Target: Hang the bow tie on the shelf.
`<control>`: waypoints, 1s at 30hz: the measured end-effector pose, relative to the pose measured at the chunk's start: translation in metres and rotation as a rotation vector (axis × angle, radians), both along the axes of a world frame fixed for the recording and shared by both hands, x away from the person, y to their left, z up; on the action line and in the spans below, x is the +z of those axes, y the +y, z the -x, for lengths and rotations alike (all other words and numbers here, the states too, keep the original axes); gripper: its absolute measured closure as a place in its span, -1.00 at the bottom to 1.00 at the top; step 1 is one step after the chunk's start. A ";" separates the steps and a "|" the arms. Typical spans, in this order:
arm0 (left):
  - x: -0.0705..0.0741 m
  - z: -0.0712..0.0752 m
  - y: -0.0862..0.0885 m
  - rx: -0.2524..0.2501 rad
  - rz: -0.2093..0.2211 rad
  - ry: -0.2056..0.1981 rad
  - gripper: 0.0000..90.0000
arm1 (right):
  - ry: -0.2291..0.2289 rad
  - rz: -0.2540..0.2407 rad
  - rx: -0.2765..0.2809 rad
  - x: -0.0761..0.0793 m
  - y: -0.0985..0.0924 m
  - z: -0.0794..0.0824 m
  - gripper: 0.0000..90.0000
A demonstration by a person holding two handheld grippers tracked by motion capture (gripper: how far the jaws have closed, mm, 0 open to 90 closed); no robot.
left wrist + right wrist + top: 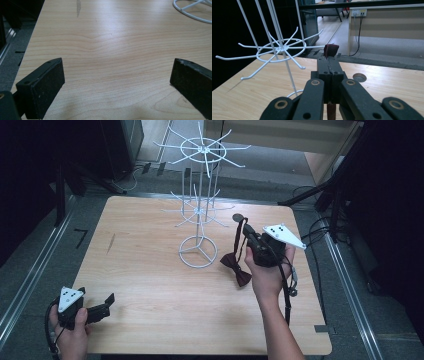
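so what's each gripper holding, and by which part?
Right gripper is shut on the bow tie's strap; the bow hangs below. Left gripper is open, holding nothing.

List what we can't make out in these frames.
- Bow tie: in the right gripper view the shut jaws cover all but a dark red strap loop above them and a strip below.
- Right gripper: in the high view the hand hides much of its body.
- White wire rack: in the left gripper view the top edge cuts off all but its base ring.
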State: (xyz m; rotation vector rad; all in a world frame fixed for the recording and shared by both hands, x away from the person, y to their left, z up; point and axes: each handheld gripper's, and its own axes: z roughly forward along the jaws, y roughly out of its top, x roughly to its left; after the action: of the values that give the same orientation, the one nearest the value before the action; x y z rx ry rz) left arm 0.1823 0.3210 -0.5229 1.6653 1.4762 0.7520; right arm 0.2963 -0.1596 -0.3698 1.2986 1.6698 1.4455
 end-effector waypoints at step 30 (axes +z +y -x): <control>0.000 0.000 0.001 -0.002 0.003 0.001 -1.00 | 0.044 -0.006 0.044 0.005 0.050 -0.018 1.00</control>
State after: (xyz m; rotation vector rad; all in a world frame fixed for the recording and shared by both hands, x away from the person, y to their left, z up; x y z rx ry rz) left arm 0.1826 0.3215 -0.5230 1.6649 1.4757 0.7476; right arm 0.3138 -0.1098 -0.3652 1.3136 1.7339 1.4579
